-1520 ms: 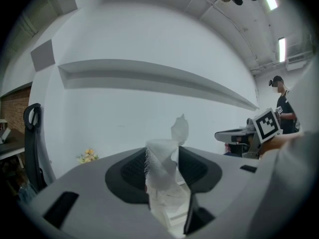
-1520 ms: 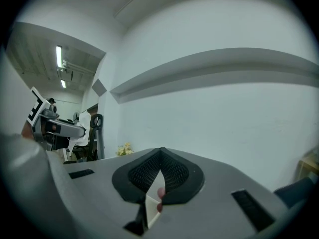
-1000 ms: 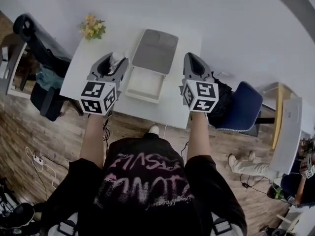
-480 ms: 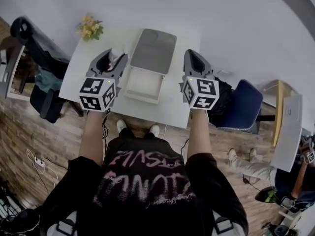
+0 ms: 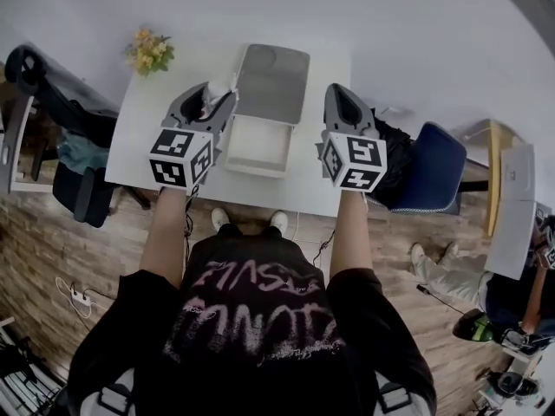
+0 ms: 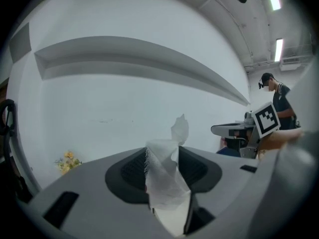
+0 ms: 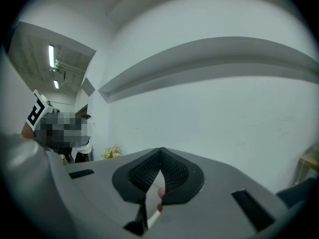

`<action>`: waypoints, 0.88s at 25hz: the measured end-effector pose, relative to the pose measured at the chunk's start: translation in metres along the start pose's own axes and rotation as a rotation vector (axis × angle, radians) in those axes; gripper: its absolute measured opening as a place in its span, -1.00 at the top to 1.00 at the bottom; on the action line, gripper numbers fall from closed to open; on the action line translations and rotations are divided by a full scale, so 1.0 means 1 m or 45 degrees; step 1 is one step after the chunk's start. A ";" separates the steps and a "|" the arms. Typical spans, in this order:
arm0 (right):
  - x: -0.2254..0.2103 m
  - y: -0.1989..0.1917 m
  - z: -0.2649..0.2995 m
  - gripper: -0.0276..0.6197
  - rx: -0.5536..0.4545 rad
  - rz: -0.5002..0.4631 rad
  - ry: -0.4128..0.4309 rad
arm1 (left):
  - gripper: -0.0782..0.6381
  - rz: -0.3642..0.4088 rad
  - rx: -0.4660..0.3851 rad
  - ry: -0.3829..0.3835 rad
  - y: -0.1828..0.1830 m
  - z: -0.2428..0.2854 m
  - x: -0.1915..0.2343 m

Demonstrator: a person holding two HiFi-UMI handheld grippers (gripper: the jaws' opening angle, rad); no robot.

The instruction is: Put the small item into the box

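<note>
We look down over a person's black printed shirt and two bare forearms reaching out above a white table [image 5: 143, 137]. Each hand holds a gripper with a marker cube on it.

The left gripper [image 5: 211, 94] pinches a scrap of white gauze [image 5: 218, 87]. From the head view the gauze is only a small pale fleck at the tips, above the table and just left of the lid [image 5: 273, 74]. The left gripper view fills this in: the gripper [image 6: 162, 156] has its jaws pressed on the gauze [image 6: 164, 176], whose loose, frayed end stands up past the tips.

The right gripper [image 5: 341, 94] hangs over the table's right part, beside the box [image 5: 232, 146]. The head view does not show how its jaws stand. The right gripper view shows this gripper [image 7: 160, 153] with its jaws pressed together at the tips and nothing between them.

Only the head view shows the box: a white tray lying open between the two grippers, with the grey lid folded back behind it. No gauze lies in it.

Farther off, yellow flowers [image 5: 149, 50] sit at the table's far left corner; both gripper views catch them too [image 6: 67, 162] [image 7: 112, 152]. A blue chair [image 5: 434, 176] stands right of the table, and a pale wall is behind it.
</note>
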State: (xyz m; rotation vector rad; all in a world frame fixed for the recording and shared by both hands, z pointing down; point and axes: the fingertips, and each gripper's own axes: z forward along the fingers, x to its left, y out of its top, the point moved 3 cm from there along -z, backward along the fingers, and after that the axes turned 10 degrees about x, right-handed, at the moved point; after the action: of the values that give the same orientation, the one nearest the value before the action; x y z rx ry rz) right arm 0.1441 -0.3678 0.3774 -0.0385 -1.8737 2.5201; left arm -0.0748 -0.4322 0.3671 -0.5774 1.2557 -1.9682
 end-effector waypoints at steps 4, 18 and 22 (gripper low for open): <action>-0.001 -0.004 0.003 0.89 0.003 0.015 -0.018 | 0.29 0.003 0.046 -0.043 -0.009 0.013 -0.003; 0.003 -0.020 0.015 0.89 0.053 -0.004 -0.015 | 0.29 0.001 0.279 -0.181 -0.064 0.053 -0.030; 0.006 -0.027 0.017 0.89 0.069 -0.015 0.000 | 0.29 -0.010 0.356 -0.199 -0.082 0.060 -0.036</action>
State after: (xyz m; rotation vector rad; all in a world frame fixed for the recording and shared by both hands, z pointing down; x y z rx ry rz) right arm 0.1372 -0.3762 0.4079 -0.0270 -1.7995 2.5615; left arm -0.0373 -0.4179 0.4677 -0.5814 0.8659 -2.0175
